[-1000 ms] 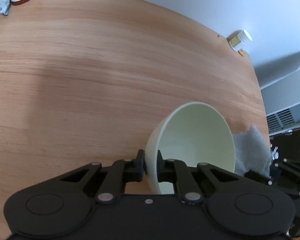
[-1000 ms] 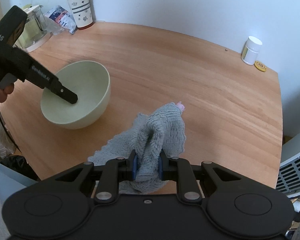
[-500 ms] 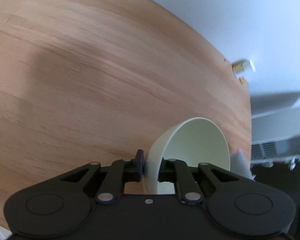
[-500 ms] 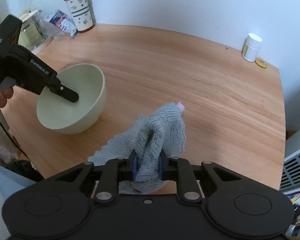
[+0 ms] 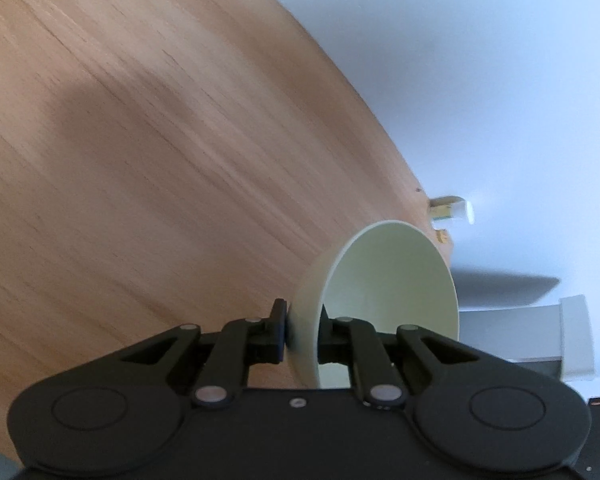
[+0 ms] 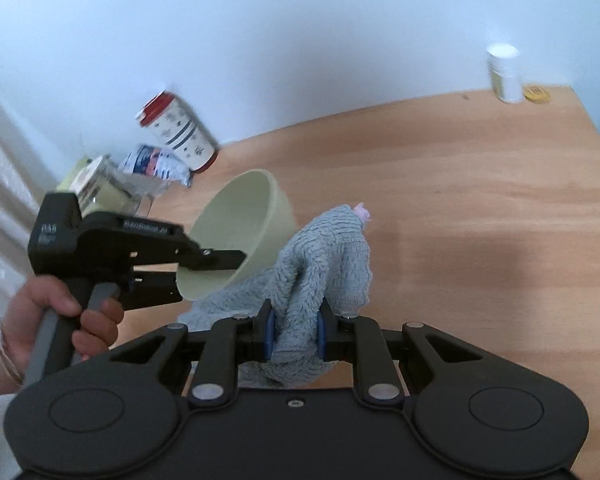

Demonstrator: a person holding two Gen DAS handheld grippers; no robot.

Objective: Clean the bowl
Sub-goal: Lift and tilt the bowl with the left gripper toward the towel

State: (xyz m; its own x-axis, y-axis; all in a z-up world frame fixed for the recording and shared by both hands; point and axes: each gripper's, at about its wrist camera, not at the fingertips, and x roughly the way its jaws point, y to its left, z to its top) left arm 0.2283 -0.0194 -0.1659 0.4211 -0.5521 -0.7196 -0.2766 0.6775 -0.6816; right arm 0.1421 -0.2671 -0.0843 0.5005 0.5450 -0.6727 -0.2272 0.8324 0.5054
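Bowl held tilted above table, cloth beside it

Nearest: right gripper [image 6: 294, 334] clenched on soft grey cloth [image 6: 324, 248]. Next: left gripper [image 5: 302, 334] pinching the bowl [image 5: 392, 280] by its rim wall, off the table [image 5: 140, 140]. Bowl looks rigid, smooth, light, likely slippery; rim grip suits. Beyond bowl: cup [image 6: 178, 132], jar [image 6: 504, 74].

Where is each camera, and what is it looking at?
Left wrist: sits on the left gripper, facing the bowl it pinches and the table; only its fingers show.
Right wrist: sits on the right gripper, facing the cloth it grips; a hand shows.
Both see the bowl, table, white bottle.
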